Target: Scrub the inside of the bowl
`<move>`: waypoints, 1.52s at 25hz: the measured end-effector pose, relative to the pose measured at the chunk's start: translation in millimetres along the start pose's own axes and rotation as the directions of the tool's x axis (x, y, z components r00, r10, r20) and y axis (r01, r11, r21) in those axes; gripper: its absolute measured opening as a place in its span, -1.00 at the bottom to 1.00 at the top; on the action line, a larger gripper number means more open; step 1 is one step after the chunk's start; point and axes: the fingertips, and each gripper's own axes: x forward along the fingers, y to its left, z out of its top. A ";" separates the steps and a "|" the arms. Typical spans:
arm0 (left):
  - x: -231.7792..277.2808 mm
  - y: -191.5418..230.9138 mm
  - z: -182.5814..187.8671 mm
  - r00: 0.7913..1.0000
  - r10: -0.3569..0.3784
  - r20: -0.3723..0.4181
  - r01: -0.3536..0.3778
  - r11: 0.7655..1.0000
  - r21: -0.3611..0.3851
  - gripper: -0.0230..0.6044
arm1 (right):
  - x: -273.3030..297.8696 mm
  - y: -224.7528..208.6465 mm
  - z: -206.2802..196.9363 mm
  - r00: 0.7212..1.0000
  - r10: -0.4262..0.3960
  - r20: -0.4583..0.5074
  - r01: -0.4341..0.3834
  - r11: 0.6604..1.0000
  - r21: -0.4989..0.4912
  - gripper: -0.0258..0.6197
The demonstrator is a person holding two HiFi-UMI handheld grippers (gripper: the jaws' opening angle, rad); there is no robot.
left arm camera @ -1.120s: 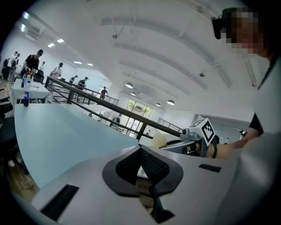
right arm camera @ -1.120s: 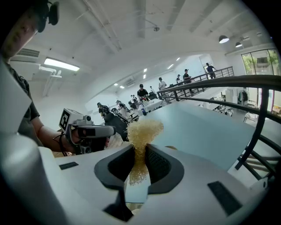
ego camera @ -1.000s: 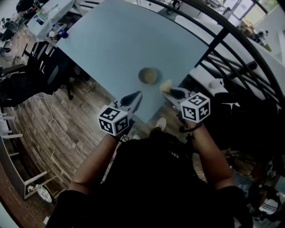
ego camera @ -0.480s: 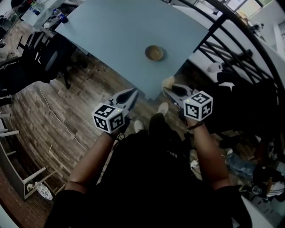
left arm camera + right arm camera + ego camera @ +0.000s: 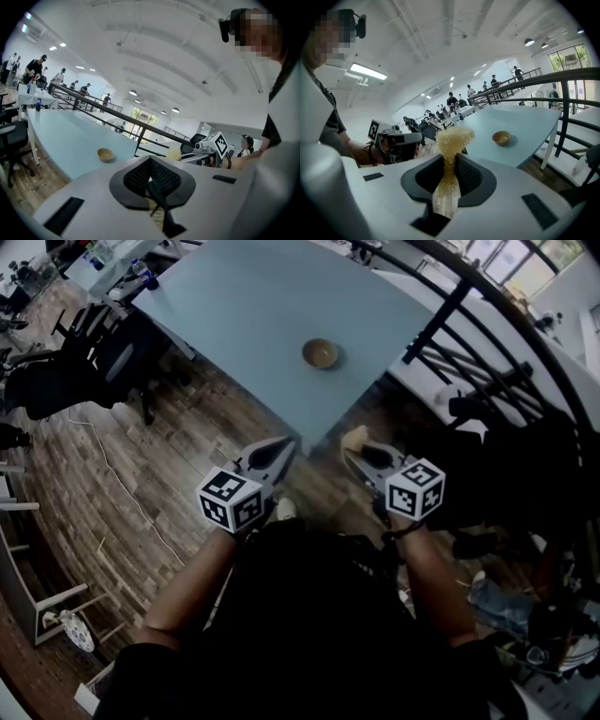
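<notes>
**Both grippers held short of the surface, bowl well ahead**

The left gripper and right gripper are seen side by side in the head view, pushed forward from the body on bare forearms. The left forearm and right forearm are angled slightly inward. Both grippers are hung over the wooden floor, just near of the pale blue surface. The left jaws are seen pressed together with nothing between them. The right jaws are clamped on a straw-coloured scrubber, its frayed head sticking out past the jaw tips. The bowl is found upright on the surface, toward its near right corner. It is well apart from both grippers, untouched, and farther off than the scrubber's head.
</notes>
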 end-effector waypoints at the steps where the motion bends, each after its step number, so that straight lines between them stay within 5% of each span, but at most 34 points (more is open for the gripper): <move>1: 0.4 -11.3 -5.7 1.000 0.009 0.002 -0.009 1.000 -0.005 -0.94 | -9.0 3.9 -5.1 1.000 0.011 0.002 -0.011 1.000 -0.001 -0.69; 10: -2.4 -118.7 -66.4 0.999 0.051 0.015 -0.050 0.998 -0.049 -0.94 | -102.7 39.9 -55.9 0.998 0.065 0.008 -0.064 0.996 -0.062 -0.69; 15: -10.9 -155.7 -96.8 0.997 0.076 -0.011 -0.076 0.997 0.008 -0.94 | -138.0 61.8 -81.0 0.996 0.089 0.011 -0.088 0.993 -0.074 -0.69; 24: -46.6 -192.1 -108.4 0.997 0.074 0.025 -0.075 0.997 0.017 -0.94 | -155.2 102.3 -108.5 0.990 0.137 0.040 -0.132 0.986 -0.105 -0.69; 38: -86.9 -204.5 -100.2 0.998 0.006 0.055 -0.009 0.998 0.057 -0.94 | -140.2 155.5 -109.8 0.994 0.089 0.064 -0.079 0.986 -0.145 -0.69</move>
